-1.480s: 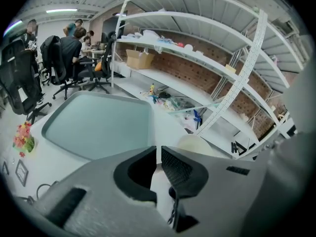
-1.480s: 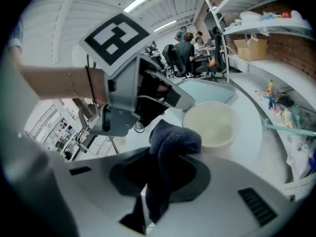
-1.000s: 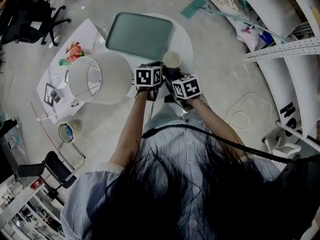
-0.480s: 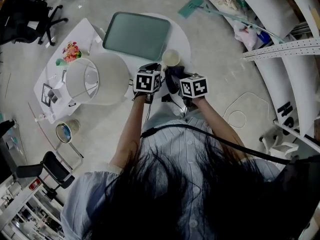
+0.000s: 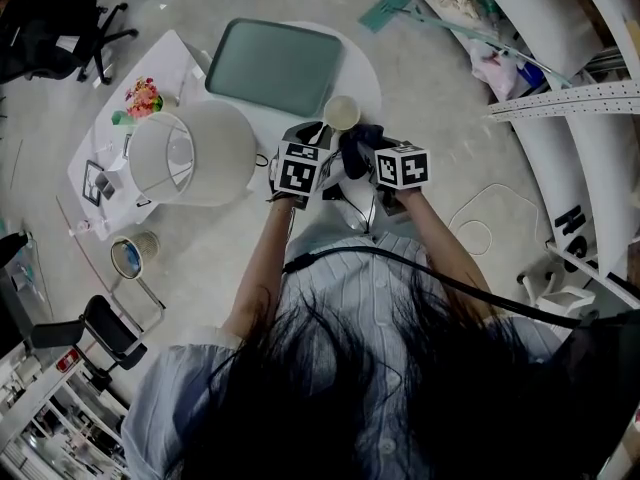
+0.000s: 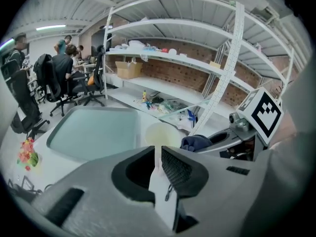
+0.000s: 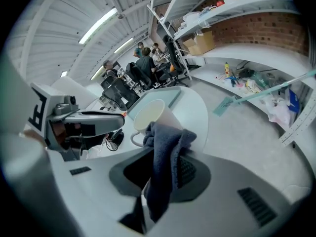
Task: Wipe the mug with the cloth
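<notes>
Two hand-held grippers meet at the task object, centre of the head view. The left hand-held gripper (image 6: 157, 154) is clenched: its jaws are nearly together on a thin pale strip at the near side of the cream ceramic mug (image 5: 342, 114), judged to be the handle. The right hand-held gripper (image 7: 168, 154) is clamped on the dark blue fabric cloth (image 7: 165, 147), which bunches upward past the jaws and touches the mug's outer wall.

Step in hand, as judged: the wipe itself, with cloth and mug in contact. Whether the mug base rests on the round white tabletop (image 5: 365, 78) or is lifted clear cannot be told.

Next move calls for drawing the cloth around the wall and rim while the left grip keeps the mug from turning. The grip on the cloth must hold, since loose fabric hangs below the jaws.

Clearances: the mug sits near the tabletop's upper-right edge, with bare floor beyond it. The green rectangular tray (image 5: 275, 68) lies just beside it at upper left. The white drum lampshade (image 5: 195, 153) crowds the left side. Open room for the right arm lies to the right.
</notes>
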`<action>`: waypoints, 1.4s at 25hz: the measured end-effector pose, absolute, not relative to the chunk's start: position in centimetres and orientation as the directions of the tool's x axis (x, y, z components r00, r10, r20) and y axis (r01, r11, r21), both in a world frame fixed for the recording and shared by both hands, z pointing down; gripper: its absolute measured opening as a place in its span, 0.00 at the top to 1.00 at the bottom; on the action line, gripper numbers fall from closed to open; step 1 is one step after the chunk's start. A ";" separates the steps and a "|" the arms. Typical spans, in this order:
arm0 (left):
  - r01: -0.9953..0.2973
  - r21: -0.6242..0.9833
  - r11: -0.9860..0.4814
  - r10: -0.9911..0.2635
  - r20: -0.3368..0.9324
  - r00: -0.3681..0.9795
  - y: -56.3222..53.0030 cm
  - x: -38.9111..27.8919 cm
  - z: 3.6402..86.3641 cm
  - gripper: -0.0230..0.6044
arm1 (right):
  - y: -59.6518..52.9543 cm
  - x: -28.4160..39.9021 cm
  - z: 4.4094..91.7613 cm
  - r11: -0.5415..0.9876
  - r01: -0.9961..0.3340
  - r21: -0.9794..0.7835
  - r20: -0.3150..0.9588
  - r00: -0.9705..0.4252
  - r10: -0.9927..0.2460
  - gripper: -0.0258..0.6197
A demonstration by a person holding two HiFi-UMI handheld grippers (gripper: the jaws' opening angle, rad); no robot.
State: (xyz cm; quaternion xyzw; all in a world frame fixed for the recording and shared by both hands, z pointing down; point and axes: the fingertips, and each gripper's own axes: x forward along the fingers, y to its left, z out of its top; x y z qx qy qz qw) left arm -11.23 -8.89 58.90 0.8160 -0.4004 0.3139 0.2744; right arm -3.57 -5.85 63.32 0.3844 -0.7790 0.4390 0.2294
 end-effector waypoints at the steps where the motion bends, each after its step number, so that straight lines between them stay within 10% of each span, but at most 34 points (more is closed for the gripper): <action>1: -0.813 0.185 -0.552 -0.480 0.727 0.491 -8.9 -10.7 58.7 0.90 | -6.0 -3.4 63.3 0.322 -0.802 -0.503 0.696 -0.597 -0.400 0.83; 15: -0.507 -0.096 -0.857 -0.342 0.841 0.420 -8.2 -4.8 60.7 0.89 | -7.5 -1.9 63.5 0.449 -0.784 -0.428 0.717 -0.597 -0.359 0.83; 35: -0.583 -0.090 -0.807 -0.336 0.882 0.330 -9.2 -3.2 62.2 0.89 | -10.1 -1.1 64.0 0.600 -0.700 -0.387 0.733 -0.629 -0.260 0.83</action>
